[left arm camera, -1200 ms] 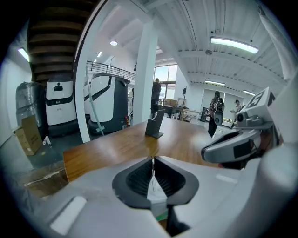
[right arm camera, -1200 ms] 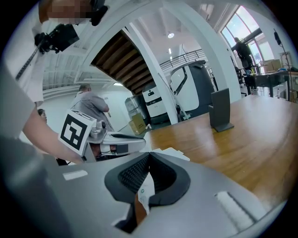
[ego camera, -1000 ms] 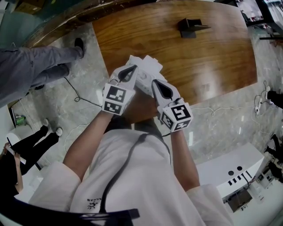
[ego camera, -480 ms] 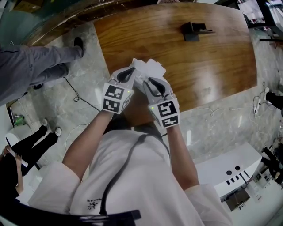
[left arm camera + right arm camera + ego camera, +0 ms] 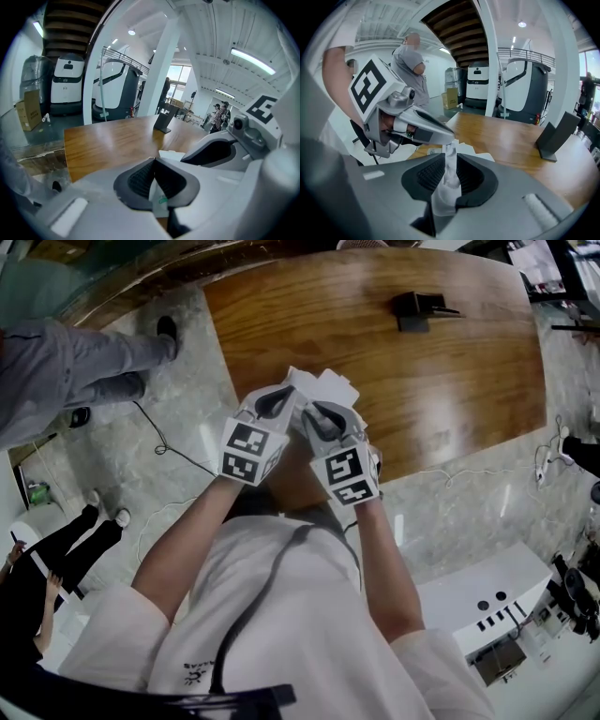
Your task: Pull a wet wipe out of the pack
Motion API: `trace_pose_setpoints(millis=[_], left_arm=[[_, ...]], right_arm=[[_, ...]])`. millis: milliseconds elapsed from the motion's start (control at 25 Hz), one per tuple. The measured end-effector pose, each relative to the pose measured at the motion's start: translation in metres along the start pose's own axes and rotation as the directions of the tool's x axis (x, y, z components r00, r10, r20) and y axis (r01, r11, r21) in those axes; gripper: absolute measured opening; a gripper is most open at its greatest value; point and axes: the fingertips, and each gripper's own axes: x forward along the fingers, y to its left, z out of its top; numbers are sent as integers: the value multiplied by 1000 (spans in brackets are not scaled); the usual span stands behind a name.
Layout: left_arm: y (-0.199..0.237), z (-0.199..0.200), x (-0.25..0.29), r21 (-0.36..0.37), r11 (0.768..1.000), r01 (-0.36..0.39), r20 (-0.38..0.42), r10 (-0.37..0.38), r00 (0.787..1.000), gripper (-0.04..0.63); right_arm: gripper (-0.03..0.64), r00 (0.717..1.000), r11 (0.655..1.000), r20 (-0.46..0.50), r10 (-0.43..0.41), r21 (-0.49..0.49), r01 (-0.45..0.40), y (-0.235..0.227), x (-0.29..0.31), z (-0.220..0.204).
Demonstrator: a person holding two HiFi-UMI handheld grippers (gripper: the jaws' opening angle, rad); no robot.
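Note:
The white wet wipe pack (image 5: pixel 326 386) lies at the near left corner of the wooden table (image 5: pixel 441 381), mostly hidden under both grippers. My left gripper (image 5: pixel 292 392) is shut, with a white edge of the pack (image 5: pixel 157 193), marked with a bit of green, pinched between its pads. Pressed close against it on the right, my right gripper (image 5: pixel 308 409) is shut on a twisted white wipe (image 5: pixel 447 180). This wipe runs from those jaws up to the tip of the left gripper (image 5: pixel 417 125). A corner of the pack (image 5: pixel 467 149) shows just beyond.
A black angled stand (image 5: pixel 421 306) sits at the far side of the table. The table's left edge drops to a marble floor with a cable (image 5: pixel 173 451). People stand at the left (image 5: pixel 75 371). White machines (image 5: pixel 522 89) stand beyond the table.
My right gripper has moved left and rolled, closing up against the left gripper over the pack. The left gripper has sunk slightly and stays shut.

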Motion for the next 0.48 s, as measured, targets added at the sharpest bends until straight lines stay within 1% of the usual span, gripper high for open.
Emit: trace_pose_setpoints(millis=[160,280,480], left_arm=[[0,-1,1,-1,1000,8,-5,-8,1000,6],[0,-2,0,-3,1000,10,-10,-10,1000,6],[1,0,1,-3,1000,12,-10,-12,1000,6]], right_arm=[[74,1000,1000,-23,3,23,-2,-2,5,-3],[57,999,999,-42,5,41,-4,-4,7,-4],[33,997,1000,-73,10,24,-8,-5,10,-7]])
